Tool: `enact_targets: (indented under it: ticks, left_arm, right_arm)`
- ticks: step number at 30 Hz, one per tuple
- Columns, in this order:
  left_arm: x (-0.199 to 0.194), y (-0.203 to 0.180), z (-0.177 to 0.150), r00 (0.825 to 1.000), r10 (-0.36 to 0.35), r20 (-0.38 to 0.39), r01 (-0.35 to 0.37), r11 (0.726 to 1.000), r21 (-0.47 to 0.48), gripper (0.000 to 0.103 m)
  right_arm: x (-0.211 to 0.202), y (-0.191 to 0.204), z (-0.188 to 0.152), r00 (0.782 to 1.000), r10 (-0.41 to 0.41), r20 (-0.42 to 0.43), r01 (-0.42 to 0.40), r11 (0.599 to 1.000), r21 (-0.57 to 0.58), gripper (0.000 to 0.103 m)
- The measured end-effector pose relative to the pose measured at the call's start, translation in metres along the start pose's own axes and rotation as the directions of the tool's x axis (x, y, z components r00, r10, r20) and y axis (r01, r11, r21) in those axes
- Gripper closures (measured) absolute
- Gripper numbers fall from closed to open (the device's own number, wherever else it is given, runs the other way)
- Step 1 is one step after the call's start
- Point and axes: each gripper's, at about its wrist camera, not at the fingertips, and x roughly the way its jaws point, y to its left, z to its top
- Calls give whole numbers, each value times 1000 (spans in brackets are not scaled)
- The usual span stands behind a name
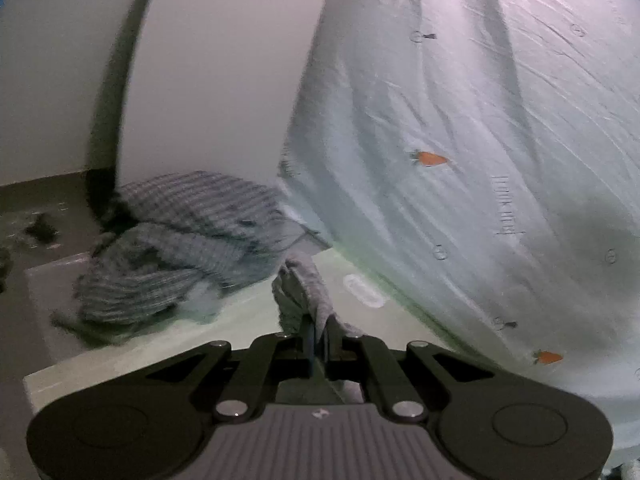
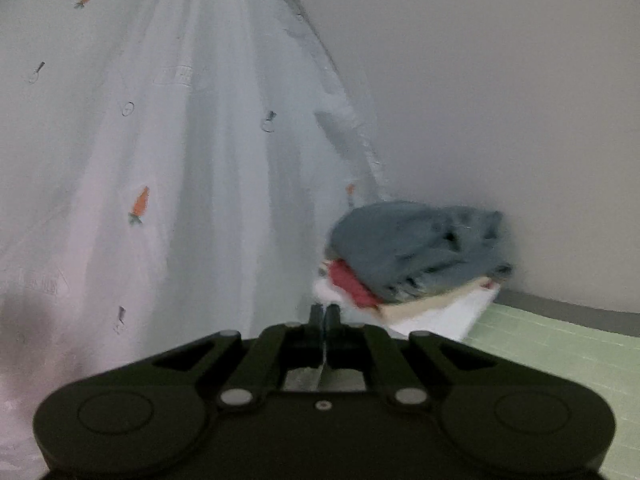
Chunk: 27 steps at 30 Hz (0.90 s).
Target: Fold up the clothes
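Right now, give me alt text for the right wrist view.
The right hand-held gripper is shut on a pale carrot-print garment that hangs stretched across the left of the view. To the right, a stack of folded clothes, grey-blue on top, sits on a green mat against a plain wall.

Striped garment (image 1: pixel 176 248) motion-blurred, white carrot-print cloth (image 1: pixel 460 140) cut off top and right

Pale carrot-printed shirt (image 1: pixel 480 140), grey-blue striped knit (image 1: pixel 180 240), green mat (image 2: pixel 560 352), black hand-held grippers.
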Motion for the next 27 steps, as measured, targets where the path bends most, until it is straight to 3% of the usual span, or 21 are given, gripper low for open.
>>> enact_targets:
  ticks: [3,5,10,13,14,17,19,23,27]
  left_arm:
    - [-3,21,-19,996,81,-34,-81,997,20,99]
    - [0,38,-33,989,124,-80,-125,992,0,99]
    - [11,68,-64,955,229,-189,-239,970,-31,99]
    - [14,75,-71,938,266,-223,-277,961,-16,92]
    - [15,77,-74,931,278,-234,-289,957,-11,91]
    - [15,79,-78,918,312,-246,-321,947,6,77]
    - [10,75,-76,916,326,-232,-333,943,12,67]
    - [4,62,-78,924,317,-215,-319,947,28,49]
    - [4,35,-90,931,286,-229,-272,958,91,33]
  right_arm:
    - [-7,-36,-30,993,-60,-98,65,997,40,102]
    - [-9,-60,-58,977,-111,-180,124,990,64,102]
    - [-11,-104,-130,899,-232,-371,269,962,52,102]
    - [-12,-122,-155,855,-276,-440,329,943,47,101]
    - [-15,-125,-159,849,-279,-449,336,940,52,101]
    - [-18,-122,-157,847,-296,-442,341,940,25,89]
    - [-18,-118,-154,849,-315,-425,344,939,-8,69]
    - [-16,-110,-145,859,-329,-392,332,941,-62,61]
    - [-11,-98,-138,864,-344,-367,321,939,-124,44]
